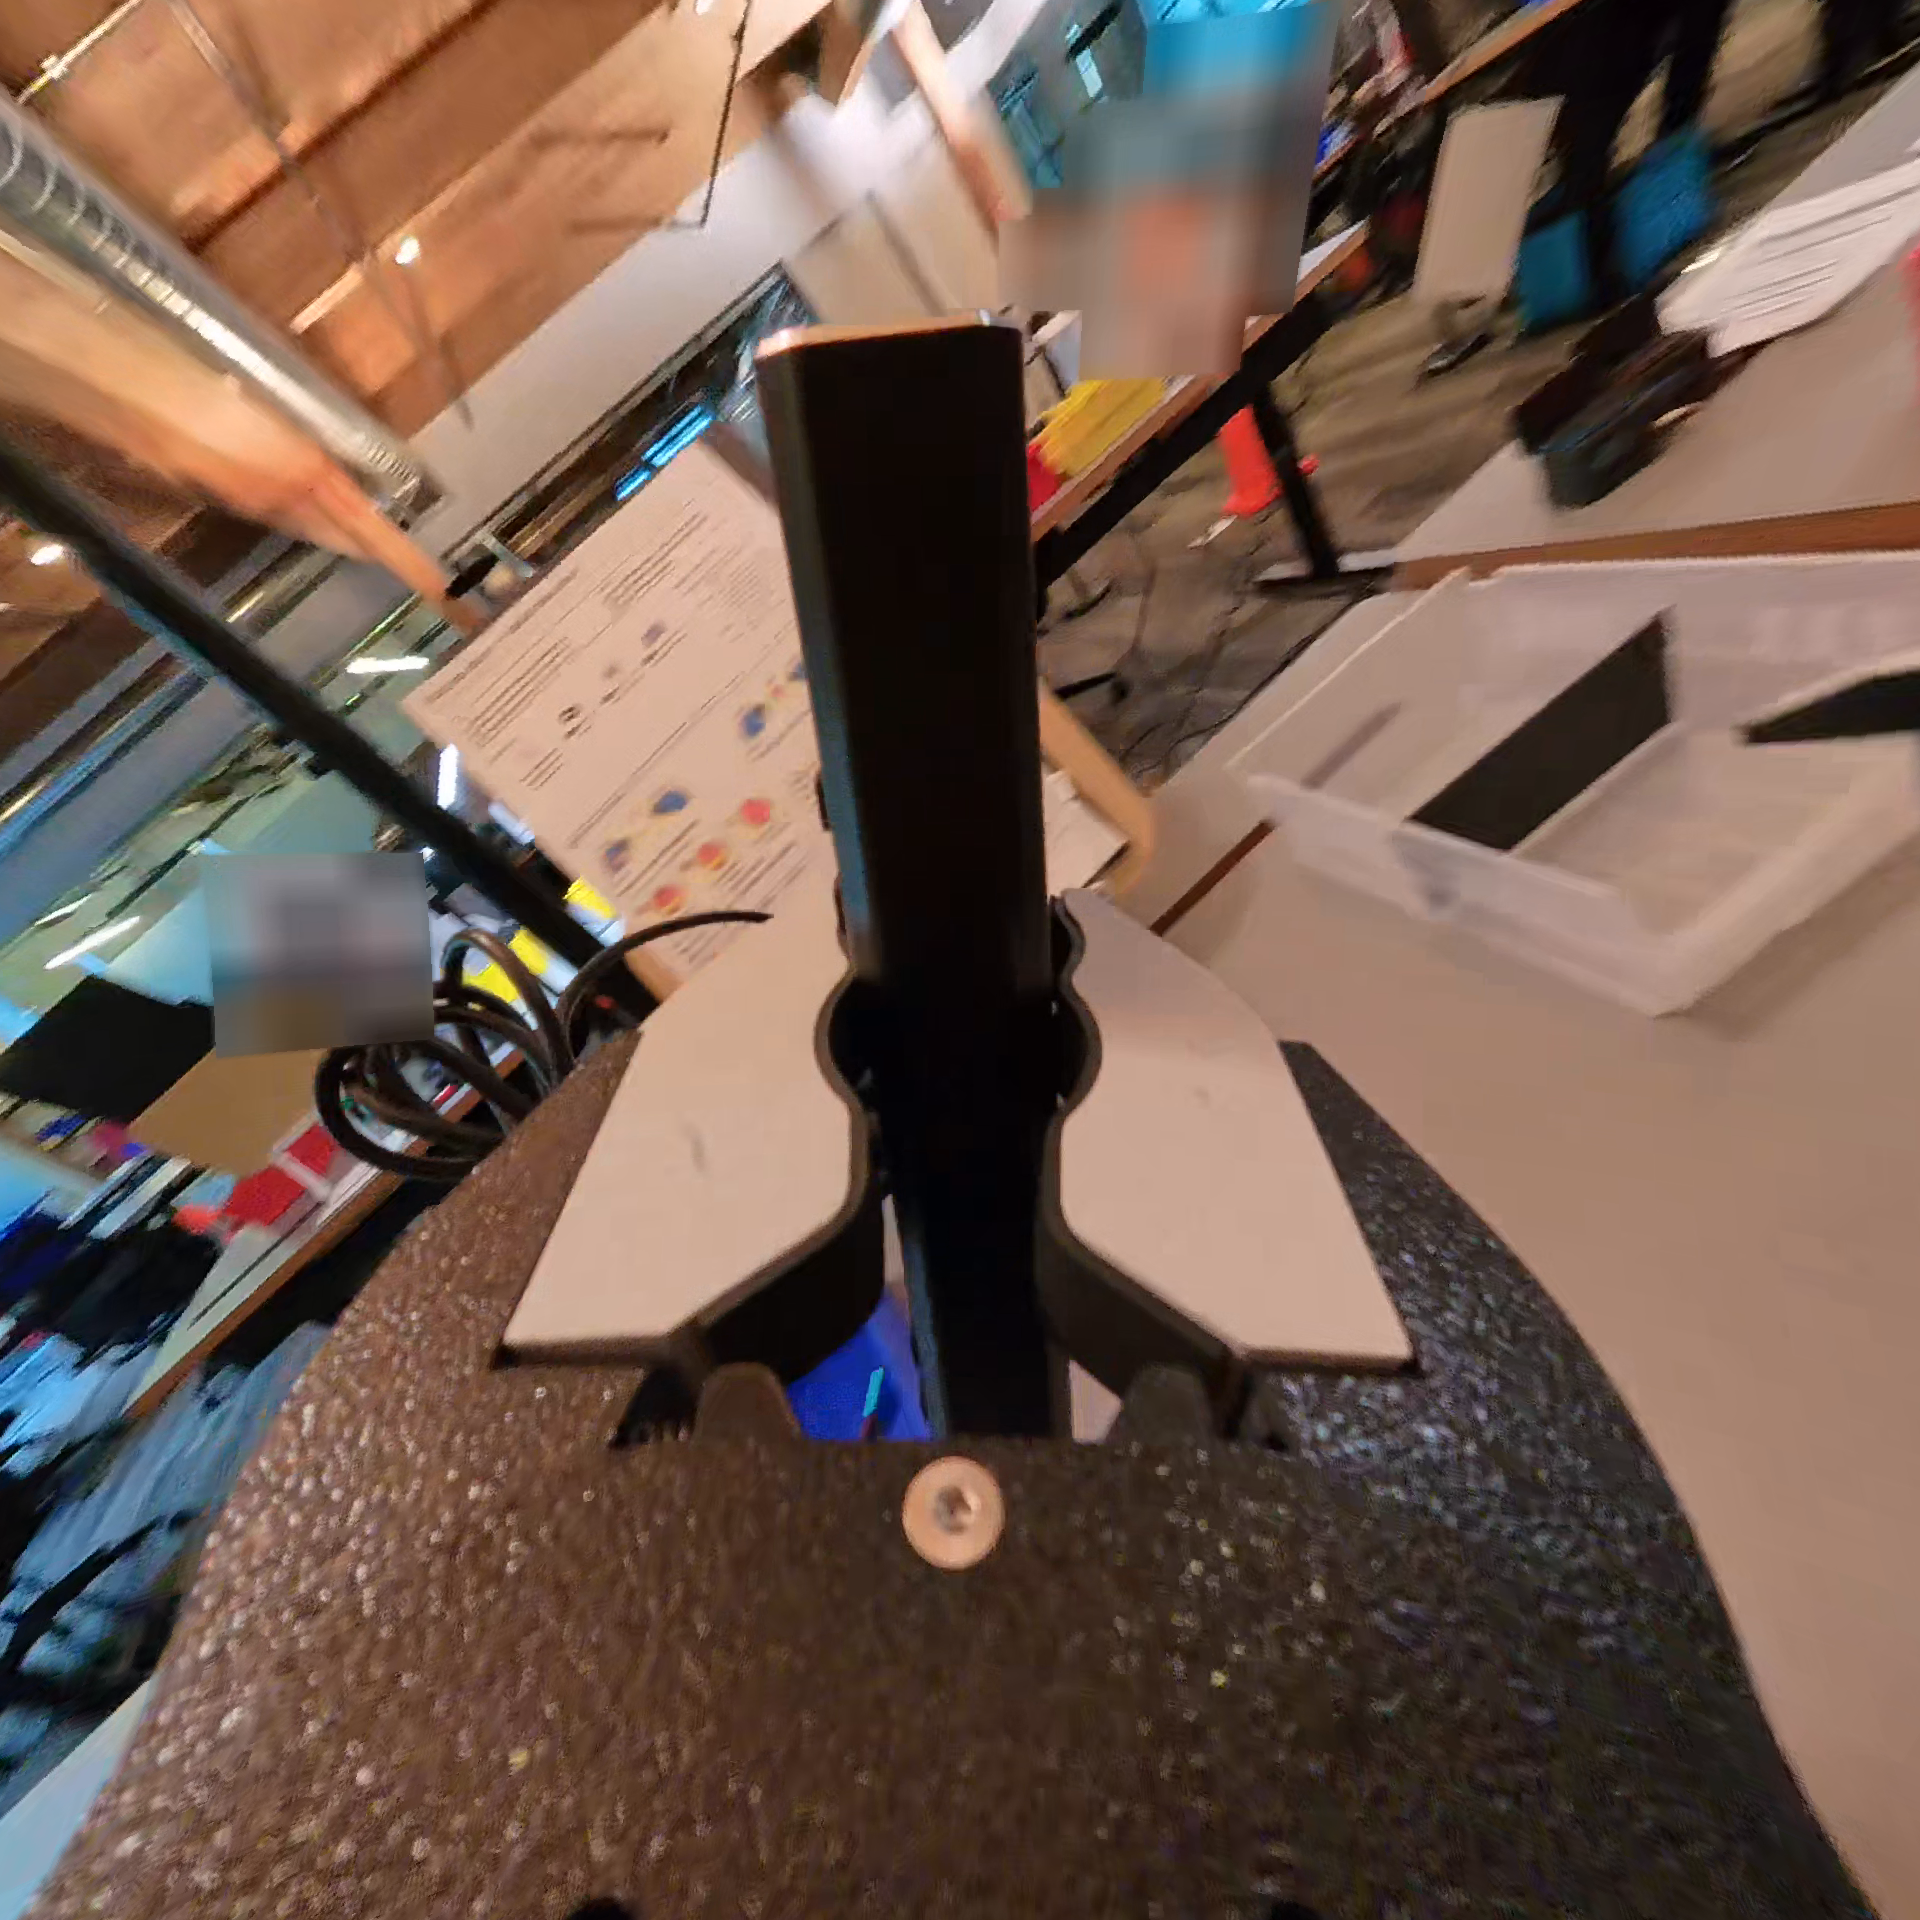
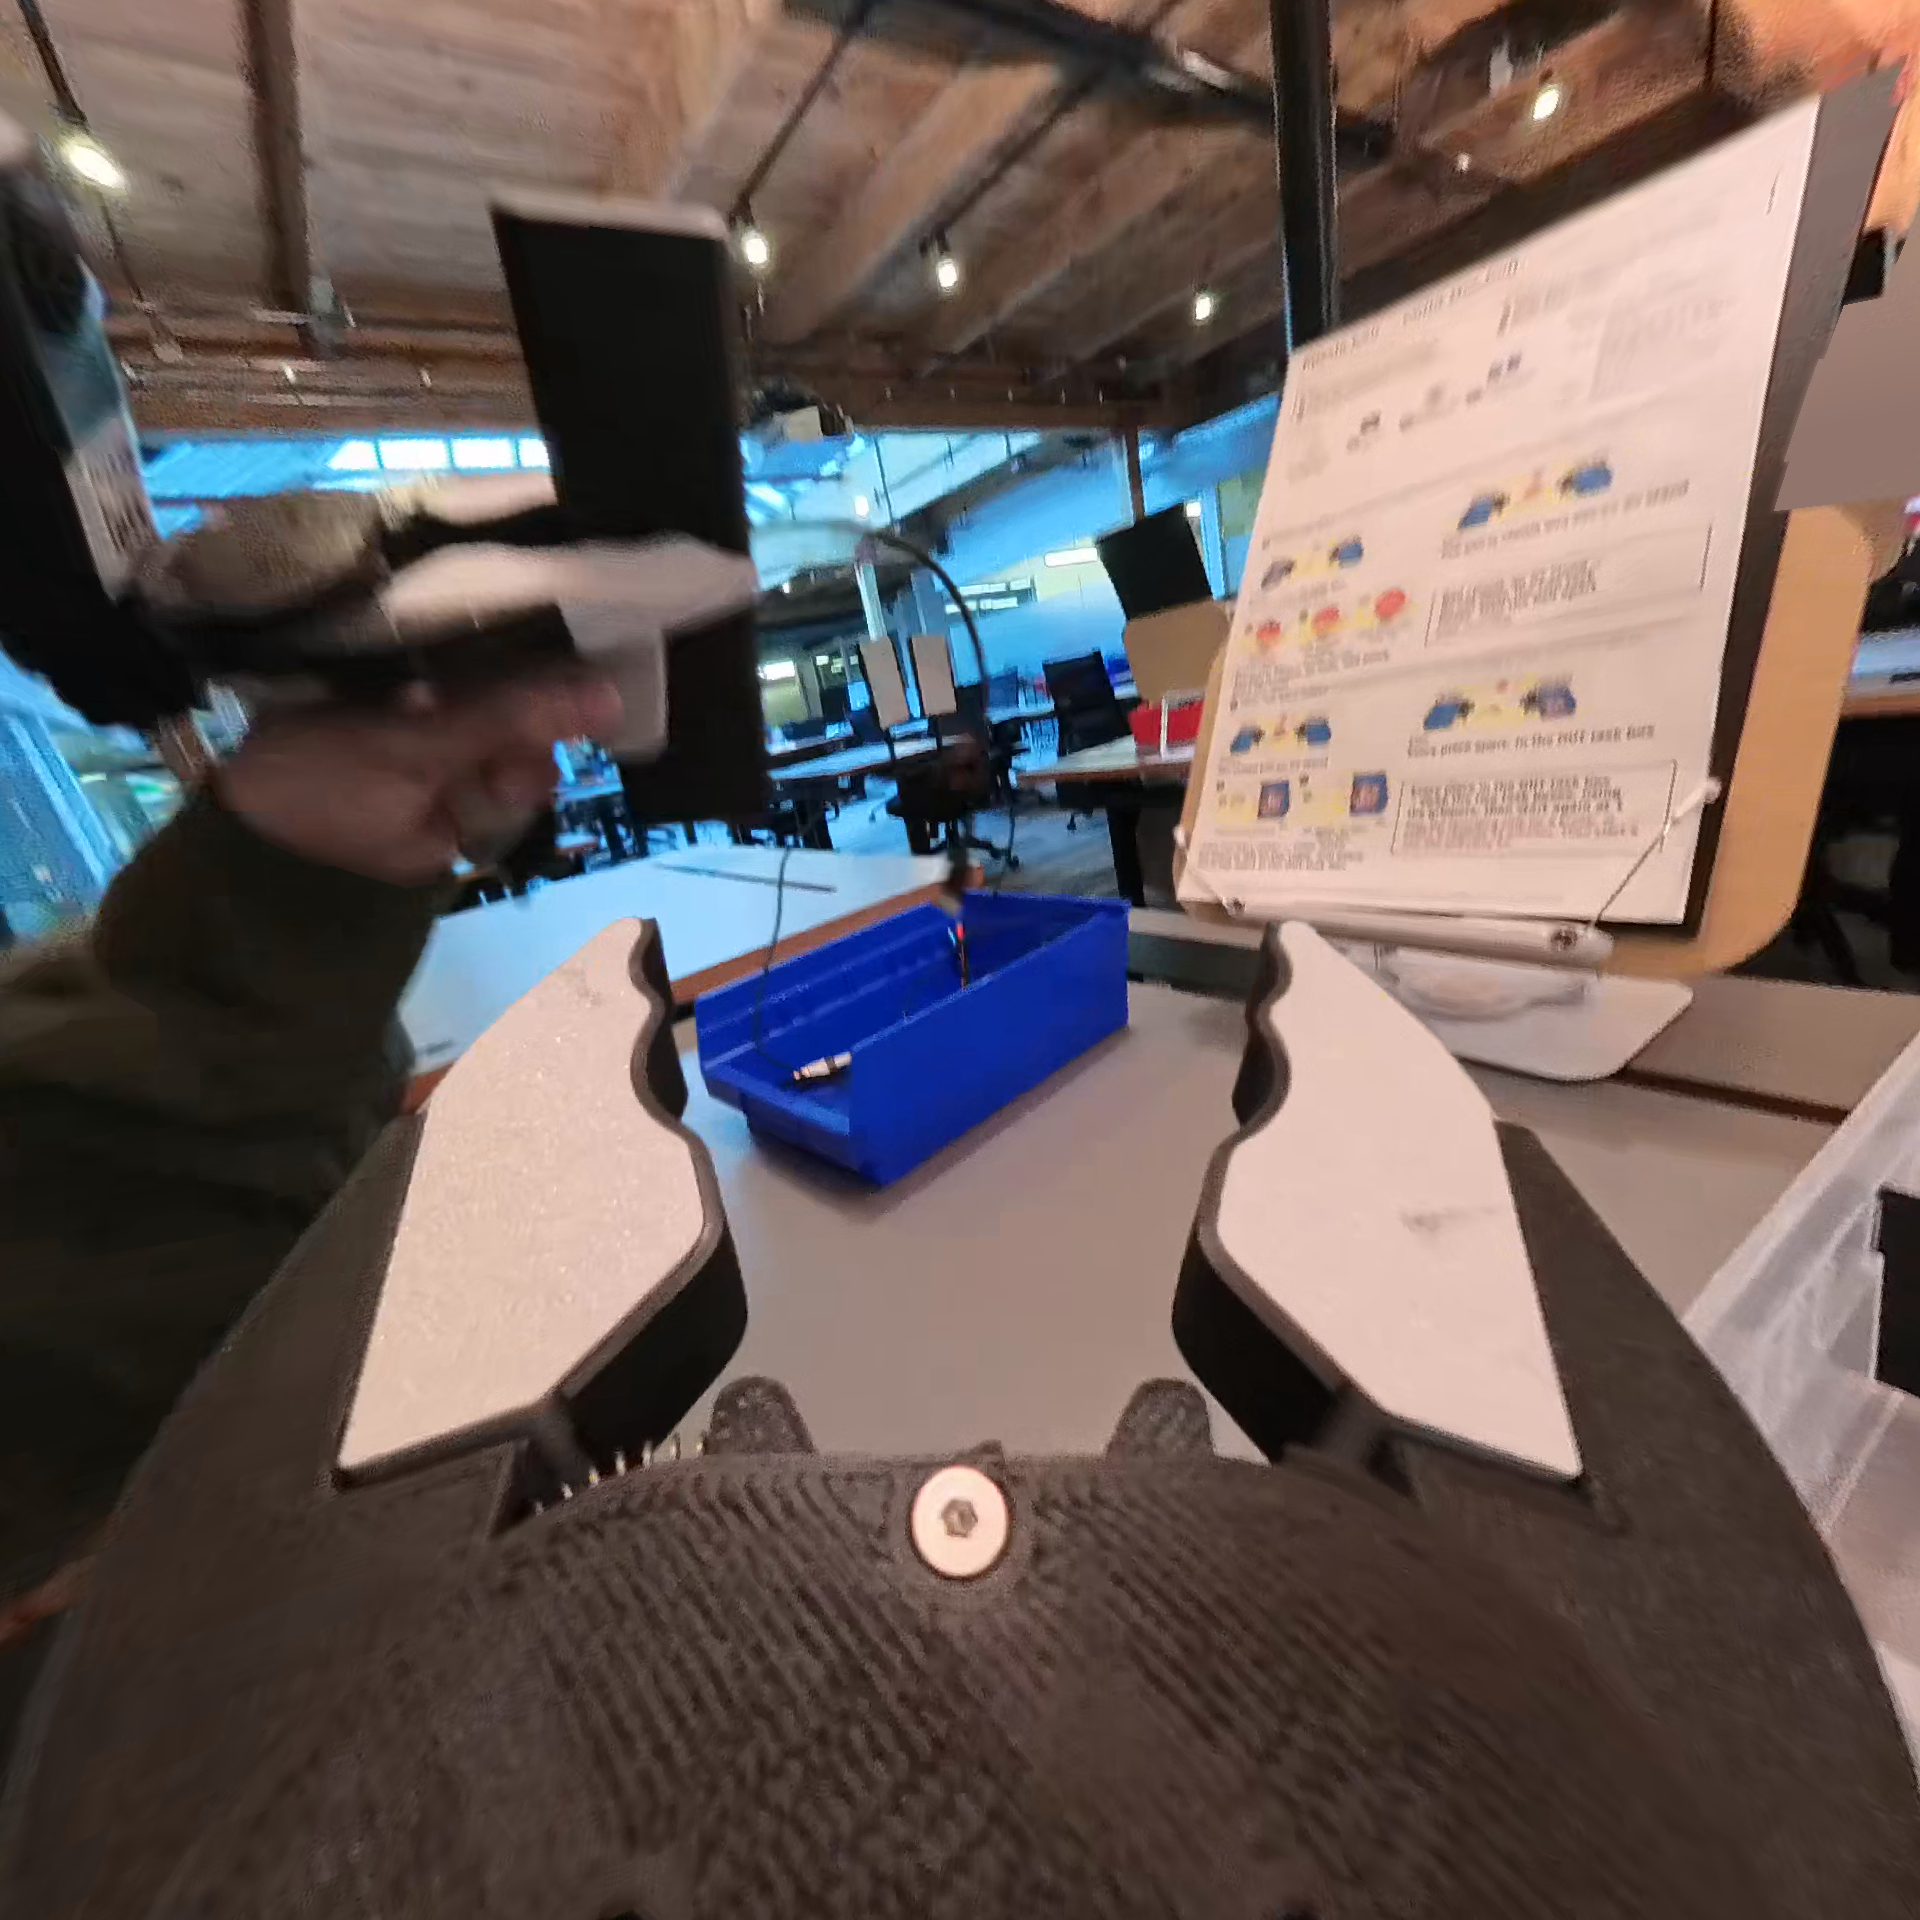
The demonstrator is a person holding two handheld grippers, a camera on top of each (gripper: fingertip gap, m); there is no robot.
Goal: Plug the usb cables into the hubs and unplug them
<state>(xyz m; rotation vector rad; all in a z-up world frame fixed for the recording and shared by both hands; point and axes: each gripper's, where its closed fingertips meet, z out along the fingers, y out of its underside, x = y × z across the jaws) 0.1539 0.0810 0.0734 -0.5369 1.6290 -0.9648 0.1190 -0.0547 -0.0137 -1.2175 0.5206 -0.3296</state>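
My left gripper is shut on a long black USB hub and holds it upright in the air. In the right wrist view the same hub shows at upper left, clamped in the left gripper held by a person's hand. My right gripper is open and empty above the grey table. A blue bin sits ahead of it. A thin black cable hangs over the bin's rim, with its silver plug resting on the near edge.
An instruction sheet on a stand is at the right of the bin, also seen in the left wrist view. A clear plastic tray lies on the table at right. Coiled black cables sit at left. A black pole rises behind.
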